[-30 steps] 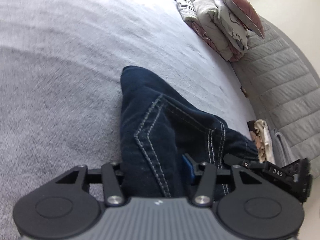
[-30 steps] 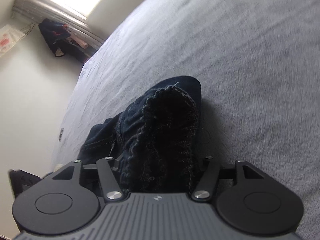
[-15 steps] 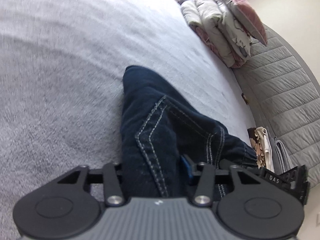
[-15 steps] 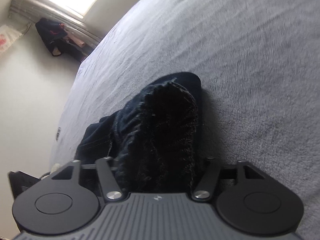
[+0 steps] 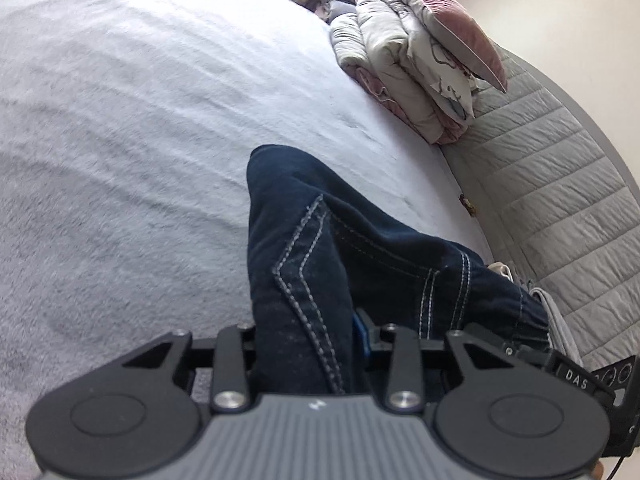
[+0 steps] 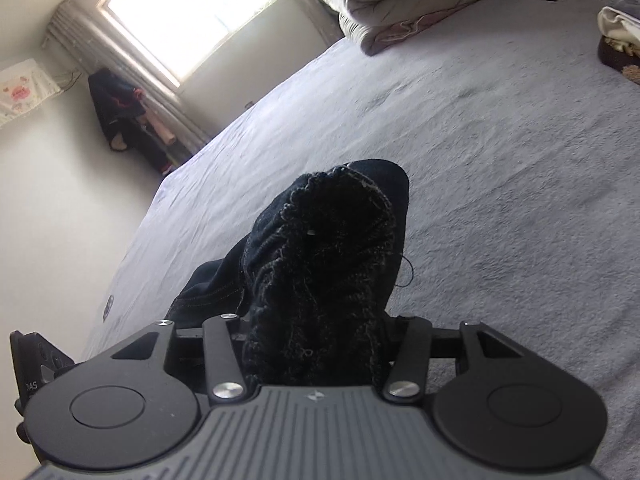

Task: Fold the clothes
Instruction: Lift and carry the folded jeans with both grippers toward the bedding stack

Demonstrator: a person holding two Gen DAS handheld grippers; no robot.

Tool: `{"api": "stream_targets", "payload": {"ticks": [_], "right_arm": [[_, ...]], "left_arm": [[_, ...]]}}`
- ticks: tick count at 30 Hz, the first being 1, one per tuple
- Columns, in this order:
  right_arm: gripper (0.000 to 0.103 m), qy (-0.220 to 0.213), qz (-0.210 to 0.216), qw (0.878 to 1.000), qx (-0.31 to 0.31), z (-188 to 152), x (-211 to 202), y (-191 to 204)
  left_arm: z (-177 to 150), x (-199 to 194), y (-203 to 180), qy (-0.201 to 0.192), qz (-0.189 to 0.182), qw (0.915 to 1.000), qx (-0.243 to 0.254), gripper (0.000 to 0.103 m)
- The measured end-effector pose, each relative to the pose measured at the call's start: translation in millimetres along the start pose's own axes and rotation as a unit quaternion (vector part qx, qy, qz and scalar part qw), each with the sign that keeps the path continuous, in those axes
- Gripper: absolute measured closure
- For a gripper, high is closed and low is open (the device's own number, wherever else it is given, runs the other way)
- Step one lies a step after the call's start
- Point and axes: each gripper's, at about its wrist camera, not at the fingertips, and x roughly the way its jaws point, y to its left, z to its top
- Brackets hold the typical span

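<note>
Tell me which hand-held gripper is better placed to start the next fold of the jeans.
Probably neither alone. The left hand-held gripper and the right hand-held gripper are each closing on bunched denim of the jeans, so both should likely carry it together.

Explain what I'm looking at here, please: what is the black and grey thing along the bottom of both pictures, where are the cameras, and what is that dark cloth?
No robot arm is involved. A person carries a two-finger gripper in each hand, and each gripper has a wide-angle camera looking forward along its fingers. The black and grey shape at the bottom is the gripper's own body.

One picture comes from the left gripper, the other from the right gripper. Both are closing on the same dark blue jeans, with denim bunched between the jaws: the left has a part with pale stitched seams, the right a frayed hem.

The jeans hang over a bed with a light grey blanket. Folded bedding and a pink pillow are stacked against the quilted headboard. The right view also shows a bright window and more clothes at the bed's far edge.
</note>
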Motion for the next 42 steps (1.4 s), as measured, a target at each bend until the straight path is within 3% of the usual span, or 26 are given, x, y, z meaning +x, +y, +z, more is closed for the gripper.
{"api": "stream_targets", "payload": {"ticks": [21, 42], "right_arm": [[0.050, -0.052, 0.008, 0.999, -0.010, 20.1, -41.1, -1.6], [0.050, -0.102, -0.006, 0.995, -0.013, 43.9, -93.1, -21.2]], "left_arm": [[-4.1, -26.6, -72.5, -0.049, 0.031, 0.9939, 0.094, 0.067], [-6.4, -22.5, -138.3, -0.046, 0.009, 0.9902, 0.131, 0.067]]}}
